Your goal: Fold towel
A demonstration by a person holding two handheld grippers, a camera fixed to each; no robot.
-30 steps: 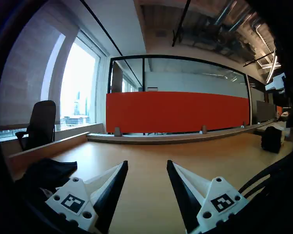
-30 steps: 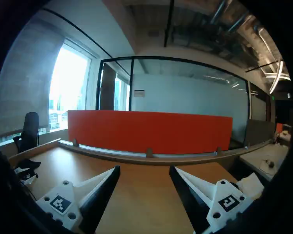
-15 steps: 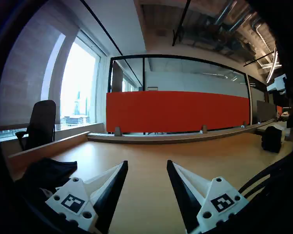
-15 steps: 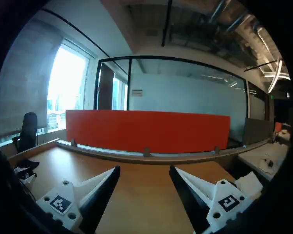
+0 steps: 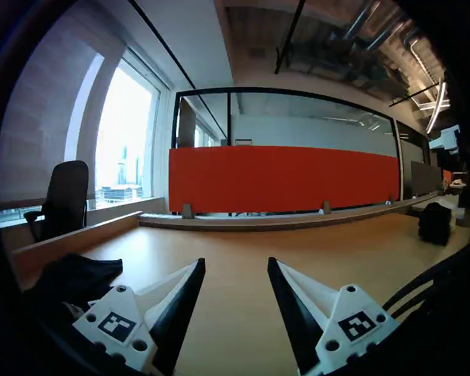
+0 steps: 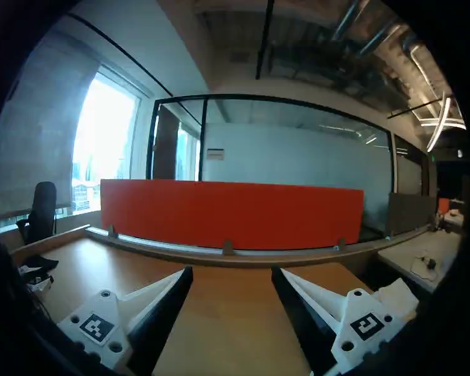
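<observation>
Left tongs [image 5: 235, 262] and right tongs [image 6: 230, 271] gape apart, empty, over a wooden worktop [image 5: 247, 241]. A dark cloth [image 5: 78, 276], perhaps the towel, lies untouched left of the left pair. Folding apparently not begun.

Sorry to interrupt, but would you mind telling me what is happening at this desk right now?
Nothing is being handled yet. The left hand-held gripper and the right hand-held gripper both hang open over the light wooden desk, facing the orange divider panel. A black crumpled cloth lies beside the left one, untouched.
</observation>
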